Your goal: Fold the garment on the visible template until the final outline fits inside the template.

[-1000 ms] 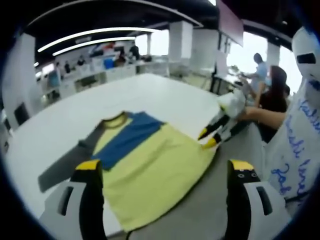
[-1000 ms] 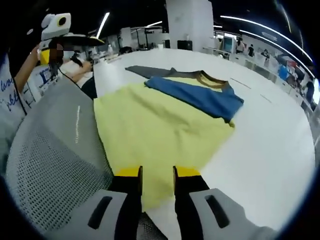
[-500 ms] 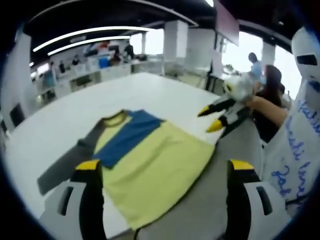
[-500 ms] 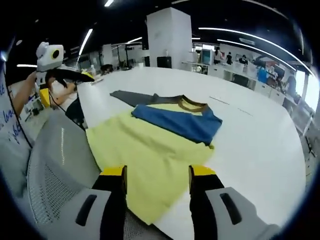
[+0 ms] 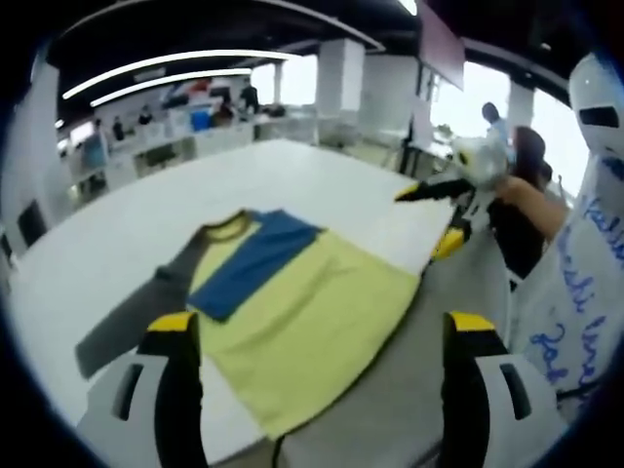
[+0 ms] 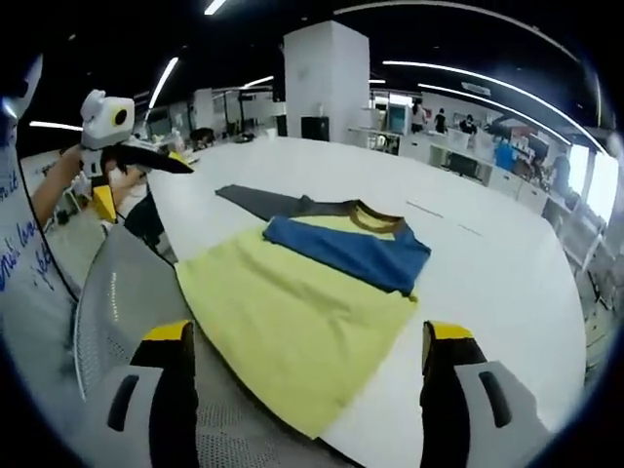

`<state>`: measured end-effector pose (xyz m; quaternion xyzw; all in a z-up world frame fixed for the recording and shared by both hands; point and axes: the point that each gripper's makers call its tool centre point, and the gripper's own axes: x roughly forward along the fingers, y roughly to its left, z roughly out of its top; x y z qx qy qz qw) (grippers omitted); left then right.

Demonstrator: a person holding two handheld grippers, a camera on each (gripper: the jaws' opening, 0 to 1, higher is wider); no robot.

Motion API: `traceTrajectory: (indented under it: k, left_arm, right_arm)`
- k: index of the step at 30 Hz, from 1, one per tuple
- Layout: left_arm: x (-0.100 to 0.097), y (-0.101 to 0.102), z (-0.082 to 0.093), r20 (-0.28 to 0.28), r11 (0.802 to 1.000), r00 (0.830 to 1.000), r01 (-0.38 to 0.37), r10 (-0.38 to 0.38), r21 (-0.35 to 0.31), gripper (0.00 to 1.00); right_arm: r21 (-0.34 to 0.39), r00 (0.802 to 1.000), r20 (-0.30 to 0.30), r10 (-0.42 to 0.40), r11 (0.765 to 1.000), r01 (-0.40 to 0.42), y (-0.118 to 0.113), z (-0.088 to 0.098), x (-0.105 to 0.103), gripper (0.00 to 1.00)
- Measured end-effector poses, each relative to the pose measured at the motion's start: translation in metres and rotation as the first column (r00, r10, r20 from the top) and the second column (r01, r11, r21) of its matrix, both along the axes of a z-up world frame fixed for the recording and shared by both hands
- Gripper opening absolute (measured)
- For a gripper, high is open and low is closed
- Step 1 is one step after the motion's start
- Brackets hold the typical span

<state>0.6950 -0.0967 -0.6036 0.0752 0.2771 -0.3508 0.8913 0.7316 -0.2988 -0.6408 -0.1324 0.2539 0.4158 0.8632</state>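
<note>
both grippers are spread wide and holding nothing right now, left gripper and right gripper each hanging back off the shirt. the shirt lies flat on the white table, partly folded: a blue panel lies over the yellow body, and one grey sleeve sticks out past the collar side. its yellow hem end runs right up to the table's near edge, next to a grey mesh chair back, and looks like it may overhang a bit. my worry is that edge: grab the hem carelessly and the whole shirt could slide off toward the chair. also can't make out any template outline around the shirt, so a fold could easily end up crooked or outside it. that loose sleeve could drag and undo the blue fold too.
</note>
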Motion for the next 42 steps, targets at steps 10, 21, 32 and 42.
traceTrajectory:
  k: [10, 21, 32, 42]
  left_arm:
    - [-0.001, 0.007, -0.001, -0.005, 1.000, 1.000, 0.008, -0.008, -0.003, 0.99]
    - [-0.007, 0.005, -0.009, -0.033, 0.999, 0.999, 0.031, -0.031, -0.009, 0.99]
    - [-0.001, 0.009, -0.009, -0.024, 0.999, 0.999, 0.039, -0.039, 0.001, 0.99]
    - [0.013, 0.030, -0.006, 0.010, 1.000, 1.000, -0.006, 0.006, 0.004, 0.99]
  right_arm:
    - [0.020, 1.000, -0.023, -0.006, 1.000, 0.006, 0.006, 0.015, -0.010, 1.00]
    - [-0.029, 0.994, -0.108, 0.005, 1.000, -0.008, 0.012, 0.002, -0.023, 1.00]
    - [-0.021, 0.996, -0.092, 0.019, 1.000, -0.021, 0.018, 0.009, -0.017, 1.00]
    - [-0.027, 0.995, -0.096, -0.021, 0.999, 0.019, 0.015, 0.006, -0.016, 1.00]
